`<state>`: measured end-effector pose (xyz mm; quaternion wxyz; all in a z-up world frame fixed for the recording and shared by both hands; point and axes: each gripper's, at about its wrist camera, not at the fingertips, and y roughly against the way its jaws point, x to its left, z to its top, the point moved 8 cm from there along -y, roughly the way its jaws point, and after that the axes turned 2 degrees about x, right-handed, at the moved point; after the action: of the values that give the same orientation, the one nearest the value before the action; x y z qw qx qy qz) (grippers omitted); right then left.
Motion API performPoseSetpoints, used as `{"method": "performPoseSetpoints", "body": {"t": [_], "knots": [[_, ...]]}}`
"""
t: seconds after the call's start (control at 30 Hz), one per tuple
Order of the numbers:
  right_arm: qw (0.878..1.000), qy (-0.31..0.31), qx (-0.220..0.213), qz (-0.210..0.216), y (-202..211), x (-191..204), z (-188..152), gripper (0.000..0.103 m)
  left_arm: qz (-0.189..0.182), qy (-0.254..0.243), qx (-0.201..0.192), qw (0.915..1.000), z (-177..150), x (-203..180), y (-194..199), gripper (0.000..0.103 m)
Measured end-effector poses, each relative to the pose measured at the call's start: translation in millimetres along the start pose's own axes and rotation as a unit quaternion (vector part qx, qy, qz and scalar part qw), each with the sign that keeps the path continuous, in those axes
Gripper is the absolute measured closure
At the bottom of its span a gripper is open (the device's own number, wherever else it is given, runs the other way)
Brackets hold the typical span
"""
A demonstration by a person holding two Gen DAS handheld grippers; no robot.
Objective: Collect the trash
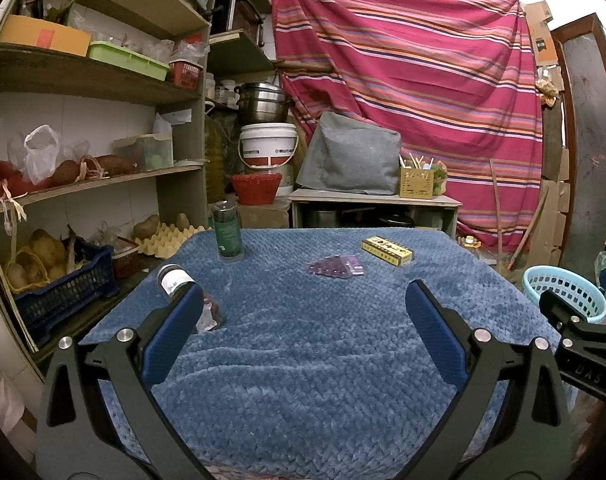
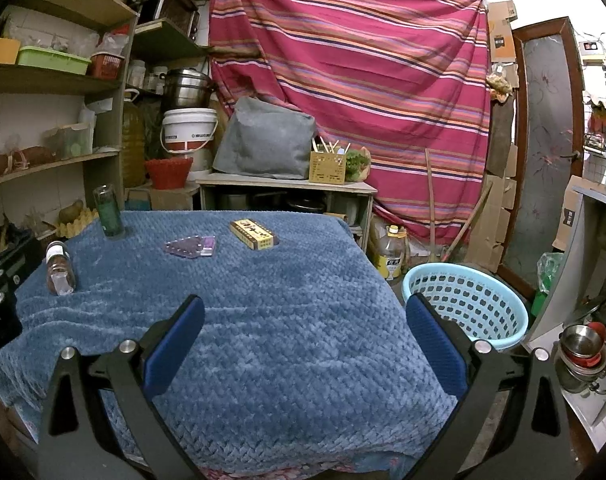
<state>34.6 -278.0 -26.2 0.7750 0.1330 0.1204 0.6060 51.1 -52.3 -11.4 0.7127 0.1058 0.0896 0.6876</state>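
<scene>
Both hand-held grippers, left (image 1: 305,308) and right (image 2: 305,322), gape wide, empty, over the worktop (image 2: 263,320). Jar (image 2: 60,268) at left edge, box (image 2: 253,234) and packet (image 2: 191,247) near far edge, basket (image 2: 467,304) off right edge.

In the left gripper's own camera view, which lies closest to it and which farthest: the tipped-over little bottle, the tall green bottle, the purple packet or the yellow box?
From the left gripper, nearest first:
1. Tipped-over bottle, lying right beside its left finger.
2. Purple packet, mid-table, slightly right.
3. Tall green bottle, upright at the far left, and yellow box, far right: too close to call.
</scene>
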Motion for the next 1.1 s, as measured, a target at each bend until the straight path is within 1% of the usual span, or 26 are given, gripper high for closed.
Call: {"method": "performPoseSetpoints", "body": {"t": [0.5,1.1], "knots": [[1.0,-0.015,0.0,0.011,3.2,-1.5,1.5,0.005,-0.001,-0.002,0.0,1.0,4.4,-6.3,-0.1,0.005],[1.0,-0.014,-0.001,0.01,4.1,-0.4,2.0,0.005,-0.002,0.001,-0.003,1.0,4.5,-9.1,1.3,0.005]]}}
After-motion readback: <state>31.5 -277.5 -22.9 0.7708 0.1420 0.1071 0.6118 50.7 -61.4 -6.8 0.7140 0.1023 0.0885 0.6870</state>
